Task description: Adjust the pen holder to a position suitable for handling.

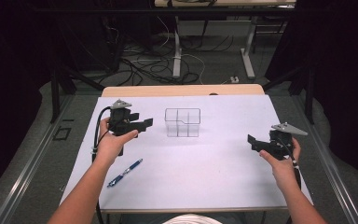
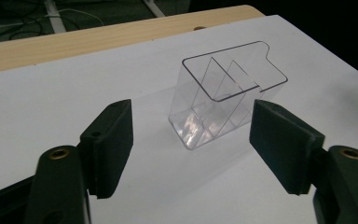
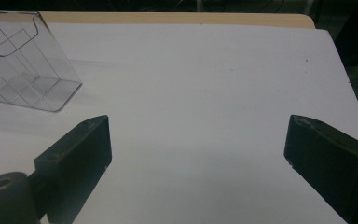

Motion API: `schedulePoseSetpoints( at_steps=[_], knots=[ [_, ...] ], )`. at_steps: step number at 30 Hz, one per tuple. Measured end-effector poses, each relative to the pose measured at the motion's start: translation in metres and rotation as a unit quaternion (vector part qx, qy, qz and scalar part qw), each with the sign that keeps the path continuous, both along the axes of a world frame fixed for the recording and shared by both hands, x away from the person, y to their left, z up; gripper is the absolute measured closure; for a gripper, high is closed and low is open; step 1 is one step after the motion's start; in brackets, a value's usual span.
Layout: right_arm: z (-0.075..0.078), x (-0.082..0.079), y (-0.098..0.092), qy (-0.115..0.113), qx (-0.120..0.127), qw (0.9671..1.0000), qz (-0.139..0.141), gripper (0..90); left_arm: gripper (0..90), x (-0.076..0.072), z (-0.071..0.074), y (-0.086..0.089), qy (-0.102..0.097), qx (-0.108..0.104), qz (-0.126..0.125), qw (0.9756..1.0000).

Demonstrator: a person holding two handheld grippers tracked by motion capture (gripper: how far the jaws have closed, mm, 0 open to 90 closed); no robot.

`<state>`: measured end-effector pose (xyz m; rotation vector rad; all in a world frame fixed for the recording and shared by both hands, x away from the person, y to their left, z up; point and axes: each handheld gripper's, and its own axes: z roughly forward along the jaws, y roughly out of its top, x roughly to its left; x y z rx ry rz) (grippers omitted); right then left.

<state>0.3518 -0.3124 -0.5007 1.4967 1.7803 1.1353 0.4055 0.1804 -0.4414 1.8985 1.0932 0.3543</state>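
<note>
Clear plastic holder (image 1: 182, 122) w/ inner dividers stands upright on the white table sheet (image 1: 205, 177), just ahead of the left gripper (image 1: 145, 124) and off its jaw tips, not touching. In the left gripper view the holder (image 2: 223, 100) sits beyond and betw the two black pads (image 2: 114, 144), closer to the far-side pad but apart from both; bare sheet (image 2: 42, 112) shows in the gap. Jaws of that gripper stand well apart, nothing held. Left hand (image 1: 112, 142) wraps the gripper body from below, cable looping down behind the wrist, jaws pointing level twd the holder

Right gripper (image 1: 254, 142) is well apart from the holder, out at the opposite side of the sheet, jaws pointing inward across the table. Right hand (image 1: 282, 161) grips it from below; grey three-cornered plate (image 1: 289, 128) on top. In the right gripper view the jaws stand wide, pads (image 3: 81, 156) far from each other w/ only bare sheet (image 3: 200, 116) betw them, nothing held; the holder (image 3: 25, 65) shows far off, up past the near-side pad, well clear of it

Blue pen (image 1: 125, 173) lies flat on the sheet below and behind the left gripper, near the left forearm, tilted diagonally, well apart from the holder and from the right gripper. Wooden table edge (image 1: 182, 90) runs beyond the holder, past both grippers
</note>
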Motion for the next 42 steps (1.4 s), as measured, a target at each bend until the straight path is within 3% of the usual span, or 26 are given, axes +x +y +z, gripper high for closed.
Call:
schedulePoseSetpoints(
  at_steps=[4,10,24,28,31,32,38,41,42],
  knots=[
    [0.000,0.000,0.001,-0.001,-0.003,1.0000,-0.002,7.0,28.7,-0.009,0.004,0.008,-0.017,0.020,0.004,0.9997],
    [0.000,0.000,0.001,-0.001,-0.001,1.0000,0.001,7.0,25.3,-0.020,0.004,0.017,-0.018,0.034,0.003,0.9993],
    [0.001,-0.001,0.004,-0.006,-0.004,0.9999,0.008,3.8,22.2,-0.035,-0.015,0.035,0.020,0.022,-0.013,0.9995],
    [0.000,0.000,0.006,-0.015,0.001,0.9998,0.011,1.1,20.2,-0.035,-0.026,0.041,0.039,0.036,-0.023,0.9983],
    [0.001,-0.002,0.006,-0.005,-0.004,0.9997,0.023,0.0,20.1,-0.036,-0.032,0.045,0.049,0.050,-0.022,0.9973],
    [0.001,-0.002,0.006,-0.006,-0.007,0.9996,0.026,0.0,19.7,-0.036,-0.035,0.045,0.040,0.048,-0.014,0.9979],
    [0.000,-0.002,0.006,-0.003,-0.005,0.9996,0.028,0.0,17.6,-0.038,-0.044,0.046,0.052,0.065,-0.015,0.9964],
    [0.000,-0.002,0.007,-0.003,-0.005,0.9996,0.028,0.0,17.4,-0.038,-0.047,0.044,0.056,0.084,-0.020,0.9947],
    [0.000,-0.001,0.007,-0.007,-0.004,0.9996,0.026,0.0,17.4,-0.038,-0.048,0.044,0.056,0.103,-0.027,0.9928]
  ],
)
